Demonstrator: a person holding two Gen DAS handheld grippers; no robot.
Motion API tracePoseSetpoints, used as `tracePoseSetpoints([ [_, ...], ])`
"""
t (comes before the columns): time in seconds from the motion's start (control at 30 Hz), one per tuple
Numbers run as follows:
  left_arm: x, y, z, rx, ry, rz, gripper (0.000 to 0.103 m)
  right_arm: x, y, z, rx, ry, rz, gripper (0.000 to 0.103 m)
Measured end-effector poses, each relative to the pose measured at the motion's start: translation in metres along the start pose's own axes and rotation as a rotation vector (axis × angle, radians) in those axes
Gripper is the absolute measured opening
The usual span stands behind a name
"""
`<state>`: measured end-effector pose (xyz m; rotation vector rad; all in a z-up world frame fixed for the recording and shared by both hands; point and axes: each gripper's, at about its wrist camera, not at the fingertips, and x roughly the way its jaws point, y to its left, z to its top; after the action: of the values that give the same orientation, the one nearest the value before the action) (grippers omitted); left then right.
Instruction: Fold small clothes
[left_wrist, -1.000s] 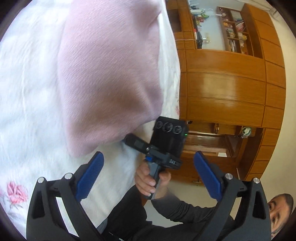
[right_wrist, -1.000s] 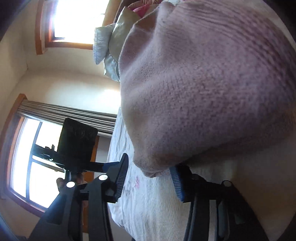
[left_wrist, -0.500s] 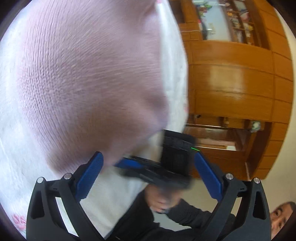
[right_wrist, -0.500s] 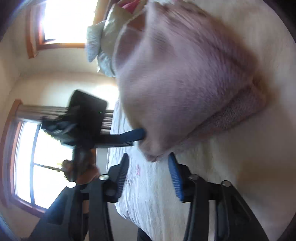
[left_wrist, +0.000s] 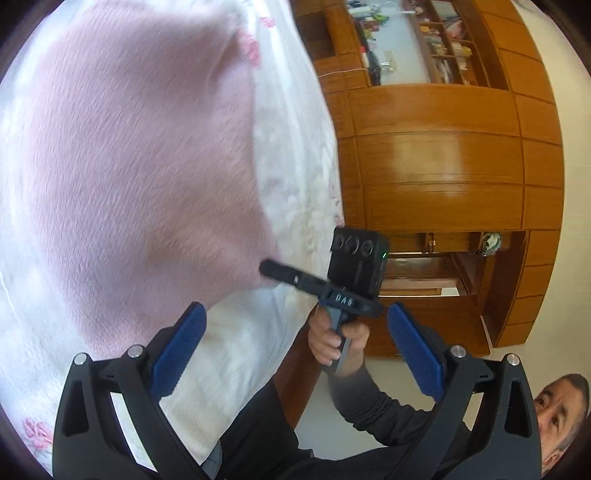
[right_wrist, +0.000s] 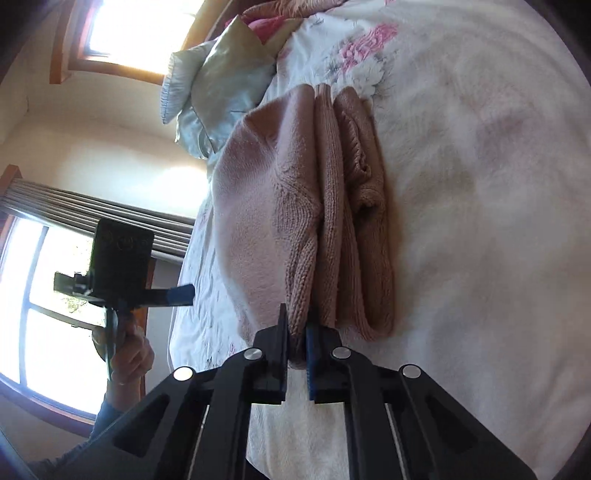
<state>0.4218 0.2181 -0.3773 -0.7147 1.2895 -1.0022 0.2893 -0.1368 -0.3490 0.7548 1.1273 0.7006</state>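
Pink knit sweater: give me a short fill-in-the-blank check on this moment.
1. The right gripper is ____ on an edge of the pink knit sweater.
2. The left gripper is ____, holding nothing.
3. The sweater lies on a white ____ with pink flowers.

Missing words: shut; open; bedspread

Pink sweater (right_wrist: 295, 221) on floral bedspread (right_wrist: 480, 221)

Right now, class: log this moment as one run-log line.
task: fold small clothes | right gripper: shut on pink sweater edge | left gripper: open, off the cloth | sweater: on white bedspread
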Motion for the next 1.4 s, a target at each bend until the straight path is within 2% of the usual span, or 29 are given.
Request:
tracePoseSetpoints([
  [0.07, -0.001, -0.003, 0.015, 0.016, -0.016, -0.004, 0.098, -0.005, -0.021, -0.001, 0.043, -0.001, 0.015, 0.007],
  [0.13, 0.004, 0.009, 0.03, -0.002, -0.013, 0.033, 0.098, 0.018, -0.031, 0.002, 0.041, 0.025, -0.021, 0.007],
  [0.23, 0.015, 0.035, 0.047, -0.075, -0.006, 0.086, 0.098, 0.017, -0.025, 0.012, -0.012, 0.028, 0.004, 0.019],
  [0.27, 0.017, 0.038, 0.048, -0.076, -0.003, 0.089, 0.098, 0.006, -0.02, 0.021, -0.023, -0.001, 0.043, 0.032],
  [0.3, 0.017, 0.037, 0.049, -0.066, -0.003, 0.083, 0.099, -0.008, -0.013, 0.03, -0.039, -0.061, 0.068, 0.058],
  [0.33, 0.015, 0.035, 0.05, -0.053, -0.005, 0.069, 0.099, -0.021, -0.009, 0.045, -0.054, -0.127, 0.048, 0.066],
  [0.37, 0.013, 0.033, 0.05, -0.04, -0.008, 0.056, 0.099, -0.025, -0.006, 0.063, -0.063, -0.161, 0.005, 0.067],
  [0.47, 0.012, 0.032, 0.048, -0.036, -0.017, 0.047, 0.099, 0.006, 0.0, 0.119, -0.066, -0.119, 0.009, 0.062],
  [0.57, 0.005, 0.037, 0.045, -0.044, -0.025, 0.044, 0.099, 0.067, 0.023, 0.155, -0.101, -0.039, -0.036, 0.057],
  [0.63, 0.003, 0.037, 0.043, -0.035, -0.029, 0.031, 0.099, 0.099, 0.031, 0.167, -0.137, 0.008, -0.072, 0.027],
  [0.67, 0.004, 0.037, 0.042, -0.033, -0.028, 0.035, 0.099, 0.106, 0.031, 0.167, -0.15, 0.018, -0.092, 0.008],
  [0.73, 0.004, 0.035, 0.042, -0.026, -0.024, 0.033, 0.099, 0.095, 0.038, 0.167, -0.199, -0.043, -0.131, 0.007],
  [0.8, 0.002, 0.027, 0.037, 0.0, -0.038, 0.001, 0.099, 0.08, 0.02, 0.173, -0.129, -0.1, -0.126, 0.006],
  [0.83, 0.0, 0.022, 0.033, 0.013, -0.051, -0.026, 0.099, 0.082, 0.006, 0.175, -0.087, -0.084, -0.136, 0.006],
  [0.9, -0.005, 0.018, 0.018, 0.027, -0.07, -0.077, 0.099, 0.096, -0.008, 0.172, -0.084, -0.037, -0.184, 0.008],
  [0.97, -0.005, 0.019, 0.005, 0.032, -0.068, -0.092, 0.099, 0.086, -0.003, 0.168, -0.105, -0.056, -0.164, 0.012],
  [1.0, -0.004, 0.02, 0.0, 0.032, -0.06, -0.086, 0.099, 0.075, 0.004, 0.167, -0.101, -0.096, -0.142, 0.013],
  [1.07, 0.002, 0.026, -0.004, 0.026, -0.036, -0.052, 0.099, 0.055, 0.028, 0.16, -0.147, -0.158, -0.044, 0.014],
  [1.13, 0.011, 0.043, -0.005, -0.022, -0.02, -0.015, 0.099, 0.061, 0.046, 0.152, -0.193, -0.111, 0.0, 0.017],
  [1.2, 0.019, 0.056, -0.005, -0.057, -0.007, 0.035, 0.099, 0.09, 0.043, 0.147, -0.203, 0.002, -0.057, 0.024],
  [1.23, 0.02, 0.058, -0.007, -0.068, -0.011, 0.051, 0.099, 0.106, 0.032, 0.145, -0.187, 0.058, -0.118, 0.02],
  [1.27, 0.018, 0.056, -0.01, -0.068, -0.008, 0.047, 0.099, 0.115, 0.022, 0.145, -0.181, 0.085, -0.156, 0.002],
  [1.3, 0.013, 0.05, -0.015, -0.058, -0.011, 0.032, 0.099, 0.112, 0.018, 0.145, -0.185, 0.086, -0.161, 0.0],
  [1.33, 0.003, 0.041, -0.022, -0.032, -0.032, 0.001, 0.099, 0.103, 0.018, 0.148, -0.18, 0.085, -0.139, 0.002],
  [1.37, -0.01, 0.035, -0.029, 0.0, -0.057, -0.029, 0.099, 0.089, 0.02, 0.152, -0.173, 0.072, -0.092, 0.017],
  [1.4, -0.026, 0.032, -0.039, 0.027, -0.089, -0.039, 0.099, 0.073, 0.021, 0.156, -0.171, 0.043, -0.056, 0.054],
])
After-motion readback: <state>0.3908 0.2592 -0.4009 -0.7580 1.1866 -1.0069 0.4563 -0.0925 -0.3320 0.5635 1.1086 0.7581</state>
